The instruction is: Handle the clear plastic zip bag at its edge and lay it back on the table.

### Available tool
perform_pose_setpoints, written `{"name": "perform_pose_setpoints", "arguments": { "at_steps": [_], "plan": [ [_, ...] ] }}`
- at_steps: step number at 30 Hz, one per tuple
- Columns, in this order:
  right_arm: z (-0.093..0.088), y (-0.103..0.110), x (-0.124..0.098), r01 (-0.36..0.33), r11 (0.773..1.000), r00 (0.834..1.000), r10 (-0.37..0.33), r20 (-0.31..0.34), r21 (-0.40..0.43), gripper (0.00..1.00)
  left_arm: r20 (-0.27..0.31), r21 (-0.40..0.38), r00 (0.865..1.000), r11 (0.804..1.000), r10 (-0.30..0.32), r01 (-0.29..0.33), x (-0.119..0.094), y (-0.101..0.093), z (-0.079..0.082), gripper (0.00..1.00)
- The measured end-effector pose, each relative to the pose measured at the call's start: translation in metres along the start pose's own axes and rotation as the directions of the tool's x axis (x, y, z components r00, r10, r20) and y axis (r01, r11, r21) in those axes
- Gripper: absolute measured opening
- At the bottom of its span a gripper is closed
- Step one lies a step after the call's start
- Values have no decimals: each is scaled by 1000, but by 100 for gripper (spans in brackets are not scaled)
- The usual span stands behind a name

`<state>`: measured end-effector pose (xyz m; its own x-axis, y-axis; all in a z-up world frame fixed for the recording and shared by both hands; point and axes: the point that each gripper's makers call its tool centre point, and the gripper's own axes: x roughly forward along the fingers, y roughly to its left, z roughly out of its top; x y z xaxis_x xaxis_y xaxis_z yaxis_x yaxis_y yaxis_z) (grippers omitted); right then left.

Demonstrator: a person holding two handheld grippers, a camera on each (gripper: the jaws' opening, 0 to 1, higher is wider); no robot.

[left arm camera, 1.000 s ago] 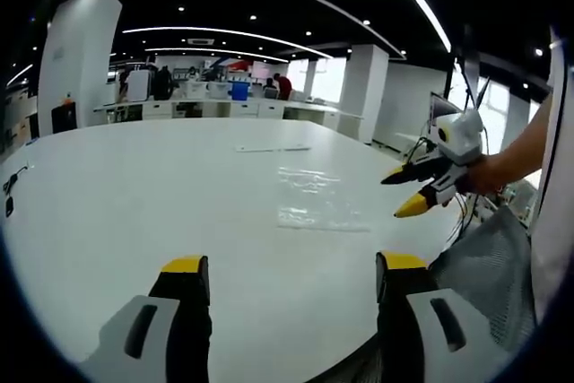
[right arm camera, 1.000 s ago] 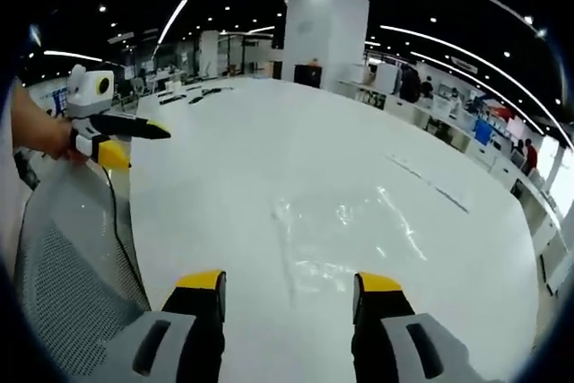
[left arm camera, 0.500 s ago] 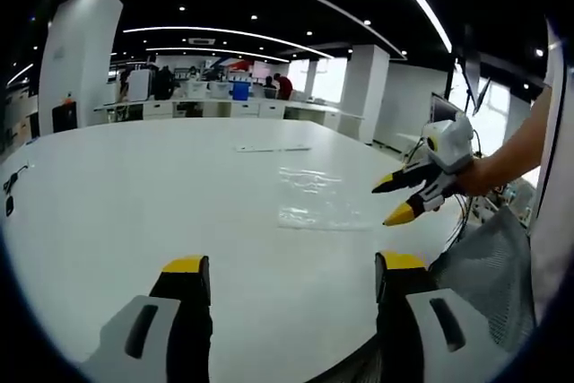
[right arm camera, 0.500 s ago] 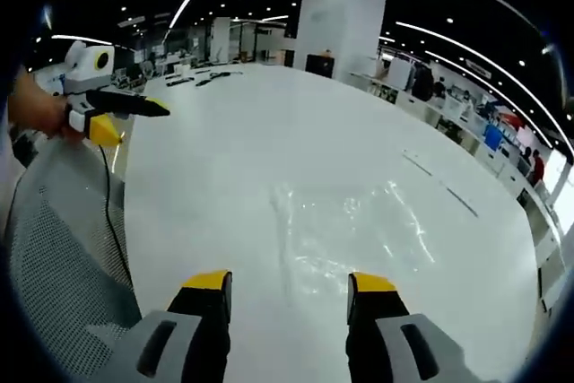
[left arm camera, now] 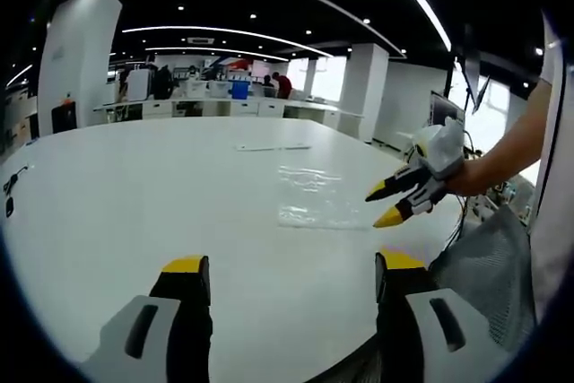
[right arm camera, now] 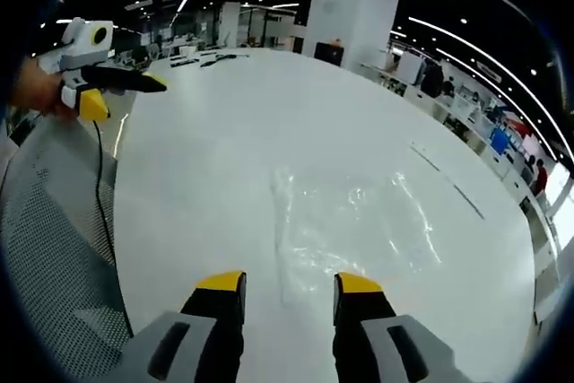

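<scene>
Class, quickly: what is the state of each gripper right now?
Left gripper: open, holding nothing, above the white table.
Right gripper: open, holding nothing, near the edge of the clear zip bag.

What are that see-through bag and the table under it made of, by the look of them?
The bag looks like thin clear plastic film: glossy, wrinkled, catching ceiling lights, with the table showing through. The table seems a smooth white laminate or painted board with a soft sheen; which one is hard to tell.

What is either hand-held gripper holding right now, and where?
Nothing. The clear zip bag lies flat on the table; the right hand-held gripper is open near its edge.
</scene>
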<state>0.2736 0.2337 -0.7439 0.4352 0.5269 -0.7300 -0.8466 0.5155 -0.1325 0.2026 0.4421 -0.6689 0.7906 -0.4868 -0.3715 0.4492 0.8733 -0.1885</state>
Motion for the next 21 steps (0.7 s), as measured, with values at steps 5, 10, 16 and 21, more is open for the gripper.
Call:
{"name": "perform_pose_setpoints", "arguments": {
  "at_steps": [5,10,16,21],
  "plan": [
    [-3,2,5,-5,1000,1000,5,-21,-18,32,0,0,1000,1000,2,-2,0,-1,1,75],
    [-7,3,10,-8,1000,999,8,-38,-22,27,-2,1,1000,1000,0,0,0,-5,3,74],
    [-7,9,14,-22,999,999,20,-51,-40,24,-5,2,1000,1000,-1,1,0,-5,3,74],
    [-10,8,16,-22,999,997,19,-70,-44,20,-5,1,1000,1000,-1,1,0,-4,2,74]
  ]
}}
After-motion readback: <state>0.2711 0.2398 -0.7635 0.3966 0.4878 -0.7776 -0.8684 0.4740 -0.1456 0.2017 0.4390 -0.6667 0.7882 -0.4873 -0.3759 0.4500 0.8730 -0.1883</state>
